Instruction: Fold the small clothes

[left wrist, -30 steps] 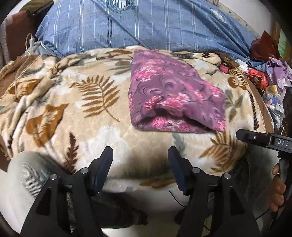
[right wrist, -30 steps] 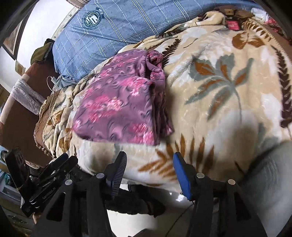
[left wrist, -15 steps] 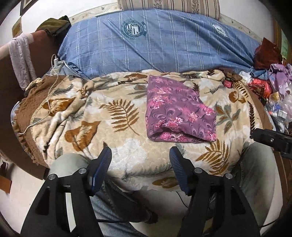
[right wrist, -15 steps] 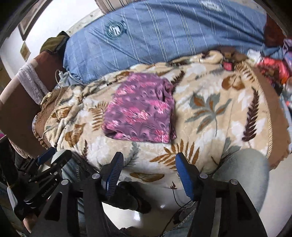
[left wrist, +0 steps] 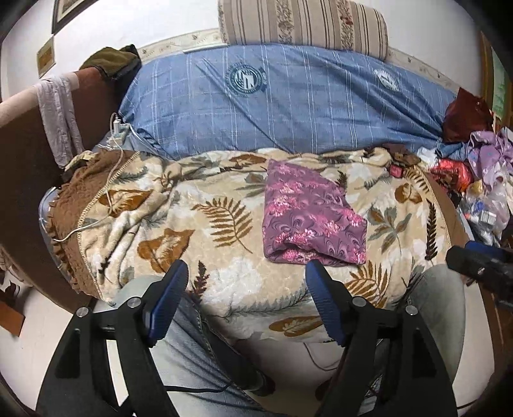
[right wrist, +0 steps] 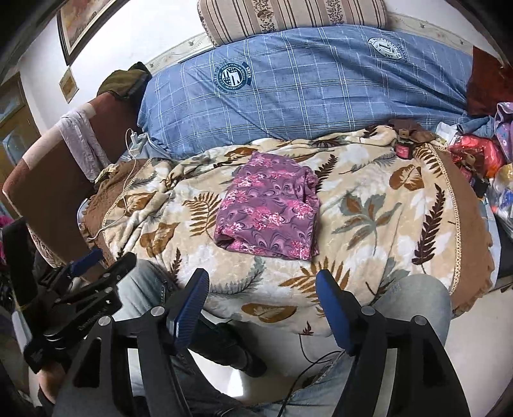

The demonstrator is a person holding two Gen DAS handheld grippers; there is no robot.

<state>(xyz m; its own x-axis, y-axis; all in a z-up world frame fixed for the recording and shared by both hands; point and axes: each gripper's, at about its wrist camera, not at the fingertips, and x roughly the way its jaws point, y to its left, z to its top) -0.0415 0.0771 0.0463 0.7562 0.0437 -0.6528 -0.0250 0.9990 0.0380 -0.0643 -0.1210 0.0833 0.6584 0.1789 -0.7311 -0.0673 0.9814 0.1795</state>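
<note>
A purple garment with pink flowers [left wrist: 307,218] [right wrist: 269,215] lies folded into a compact rectangle on the leaf-patterned beige blanket [left wrist: 179,224] [right wrist: 378,218]. My left gripper [left wrist: 247,282] hangs above the blanket's near edge, well short of the garment, its jaws opening with nothing between them. My right gripper [right wrist: 261,292] is likewise raised and back from the cloth, its jaws opening and empty. Each gripper shows at the edge of the other's view: the right gripper [left wrist: 481,266] and the left gripper [right wrist: 80,288].
A blue checked duvet [left wrist: 288,102] and a striped bolster [left wrist: 304,25] lie behind the blanket. Cluttered bags and cloths [left wrist: 474,179] pile up at the right. A brown headboard [left wrist: 25,141] with a charger cable [left wrist: 115,128] stands left. The person's jeans-clad knees [right wrist: 413,304] sit below the blanket.
Both grippers have risen and drawn back from the bed, so the folded garment looks smaller and farther. Both pairs of jaws have spread wider.
</note>
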